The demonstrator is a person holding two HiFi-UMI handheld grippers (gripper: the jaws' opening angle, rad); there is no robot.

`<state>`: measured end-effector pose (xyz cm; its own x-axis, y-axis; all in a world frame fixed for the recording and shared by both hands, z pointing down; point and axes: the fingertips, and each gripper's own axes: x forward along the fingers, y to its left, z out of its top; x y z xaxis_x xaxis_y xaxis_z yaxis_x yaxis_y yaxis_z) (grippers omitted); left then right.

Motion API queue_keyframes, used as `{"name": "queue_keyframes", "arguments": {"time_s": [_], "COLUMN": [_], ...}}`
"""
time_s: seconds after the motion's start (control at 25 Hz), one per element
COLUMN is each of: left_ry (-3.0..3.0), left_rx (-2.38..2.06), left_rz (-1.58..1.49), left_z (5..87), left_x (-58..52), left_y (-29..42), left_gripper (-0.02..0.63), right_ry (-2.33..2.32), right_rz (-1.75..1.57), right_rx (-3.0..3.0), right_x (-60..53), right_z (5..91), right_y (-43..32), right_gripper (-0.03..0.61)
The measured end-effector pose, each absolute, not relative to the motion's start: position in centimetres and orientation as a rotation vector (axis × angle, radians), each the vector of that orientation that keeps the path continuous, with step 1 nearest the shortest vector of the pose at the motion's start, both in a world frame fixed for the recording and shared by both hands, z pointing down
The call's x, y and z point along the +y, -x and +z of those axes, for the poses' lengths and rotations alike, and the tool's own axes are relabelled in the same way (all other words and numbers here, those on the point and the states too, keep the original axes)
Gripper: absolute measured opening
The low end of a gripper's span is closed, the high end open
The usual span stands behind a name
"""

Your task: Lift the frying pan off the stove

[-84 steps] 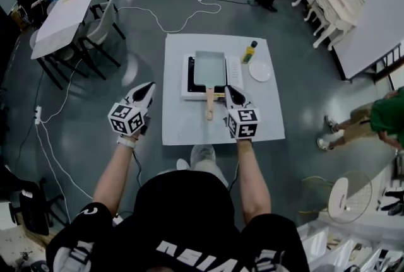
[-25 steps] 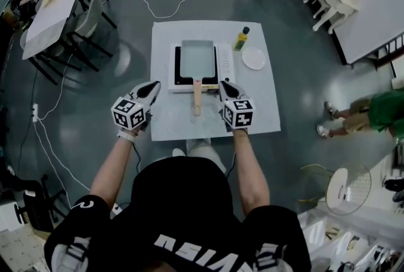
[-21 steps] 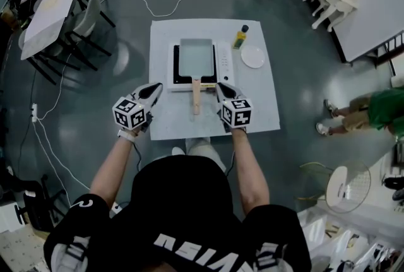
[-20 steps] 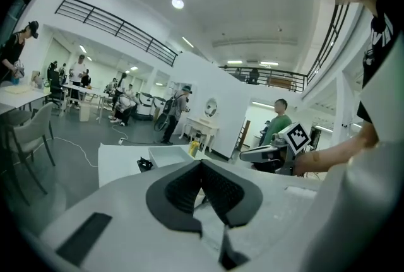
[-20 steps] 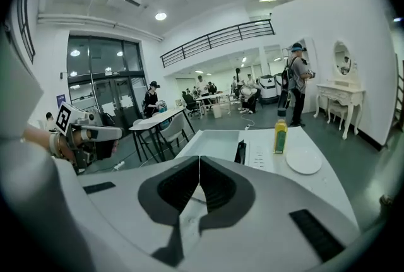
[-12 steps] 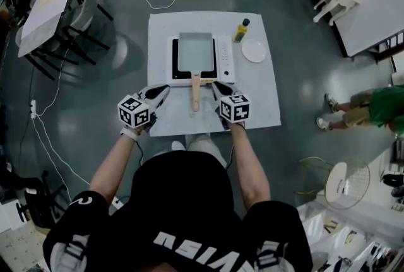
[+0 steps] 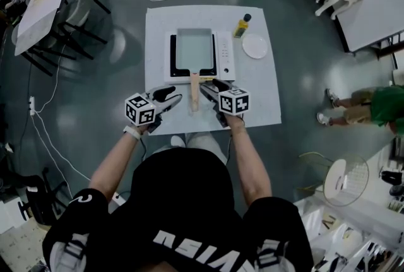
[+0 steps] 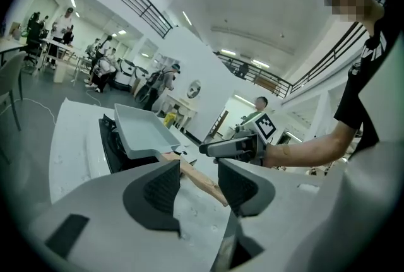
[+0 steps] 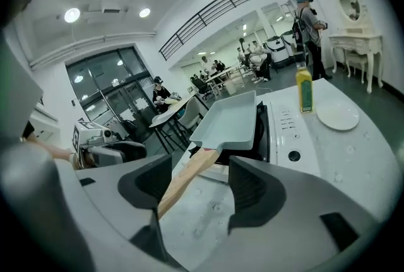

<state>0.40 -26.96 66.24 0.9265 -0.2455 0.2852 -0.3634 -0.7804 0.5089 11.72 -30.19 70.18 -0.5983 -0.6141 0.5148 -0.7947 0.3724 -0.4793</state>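
Grey workshop floor surrounds a white square table (image 7: 158,31), where a pale grey rectangular frying pan (image 7: 194,48) sits flat on a black-and-white induction stove (image 7: 224,53). Its light wooden handle (image 7: 195,91) points back toward the person.

The left gripper (image 7: 173,96) and right gripper (image 7: 211,84) flank that handle, one on each side. Both sets of jaws are opening and press on nothing. In the right gripper view the handle seems to run into the gap, though it may lie just ahead.

The pan looks stiff and front-heavy, so it would probably droop or twist on a long smooth handle. A firm squeeze across the wood close to the pan body seems the soundest hold.
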Motion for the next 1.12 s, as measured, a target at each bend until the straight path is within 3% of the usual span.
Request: {"name": "queue_keyframes", "arguments": {"time_s": [0.24, 1.12], "left_ry": [-2.449, -2.263], "left_rx": [-0.327, -0.109], "left_rz": [0.300, 0.312], "left_z": [68.4, 73.2], "left_x": [-26.4, -25.1], "left_y": [-2.9, -8.5], "left_gripper": [0.205, 0.235], "right_ry": [-1.163, -0.756], "right_rz": [1.164, 1.534], "right_rx": [-2.410, -2.431], "right_x": [-31.1, -33.6], "right_z": [71.5, 75.9], "right_y": [-10.9, -6.0], "right_gripper": [0.287, 0.301]}}
